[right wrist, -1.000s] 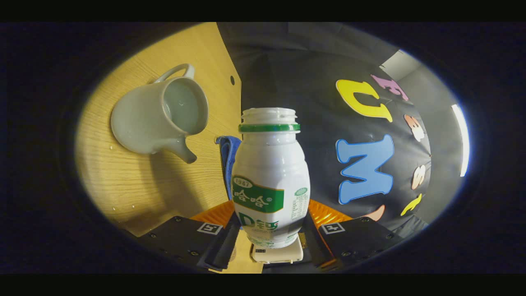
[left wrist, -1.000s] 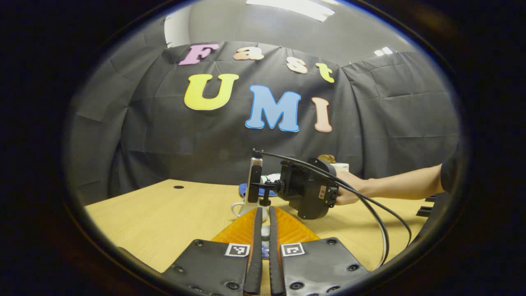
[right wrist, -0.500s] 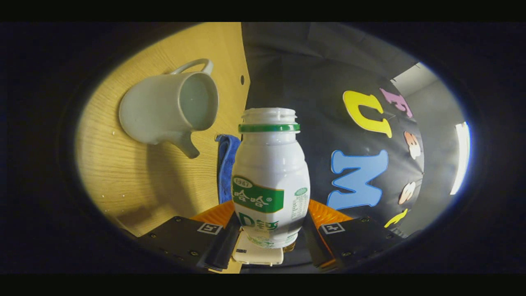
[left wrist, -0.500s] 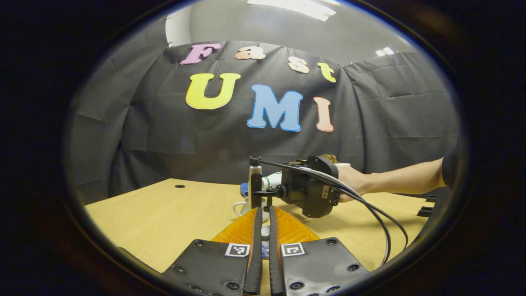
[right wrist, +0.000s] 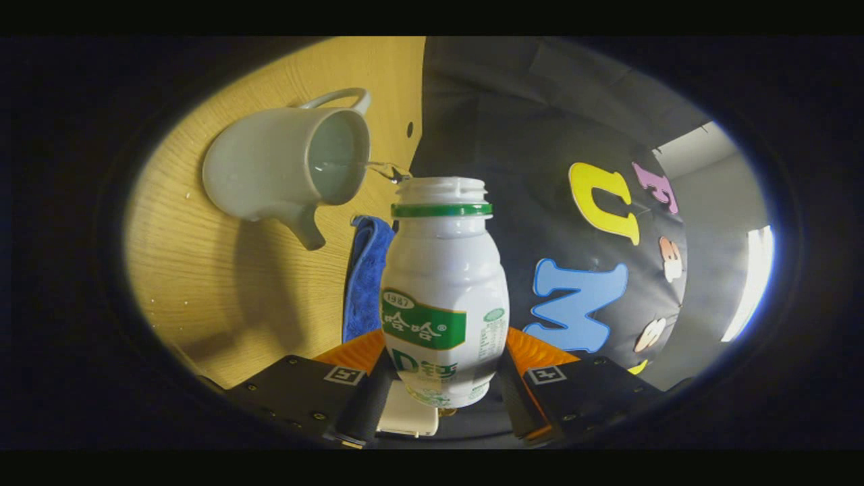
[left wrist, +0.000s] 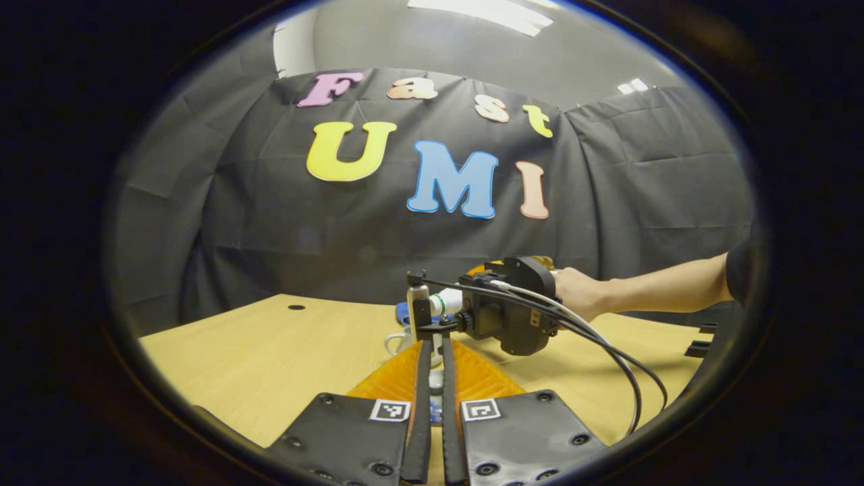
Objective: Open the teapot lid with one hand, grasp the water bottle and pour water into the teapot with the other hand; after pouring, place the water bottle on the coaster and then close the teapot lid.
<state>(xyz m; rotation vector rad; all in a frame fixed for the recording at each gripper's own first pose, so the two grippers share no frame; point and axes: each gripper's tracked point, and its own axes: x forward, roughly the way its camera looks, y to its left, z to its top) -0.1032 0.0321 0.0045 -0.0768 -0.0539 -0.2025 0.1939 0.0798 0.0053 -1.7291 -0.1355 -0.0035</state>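
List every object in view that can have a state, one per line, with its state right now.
Teapot: lid off, mouth open, standing on the table, water inside.
Water bottle: uncapped, tipped toward the teapot, a thin stream leaving its mouth.
Teapot lid: off the pot, pinched between the left gripper's fingers.
Left gripper: shut on the lid.
Right gripper: shut on the bottle.
Blue cloth: lying crumpled on the table.

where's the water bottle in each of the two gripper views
Left gripper view: water bottle, a small white shape at centre, poking left from the far gripper above the teapot.
Right gripper view: bottle large at centre, between the fingers, mouth by the teapot.
Shared landmark: blue cloth.
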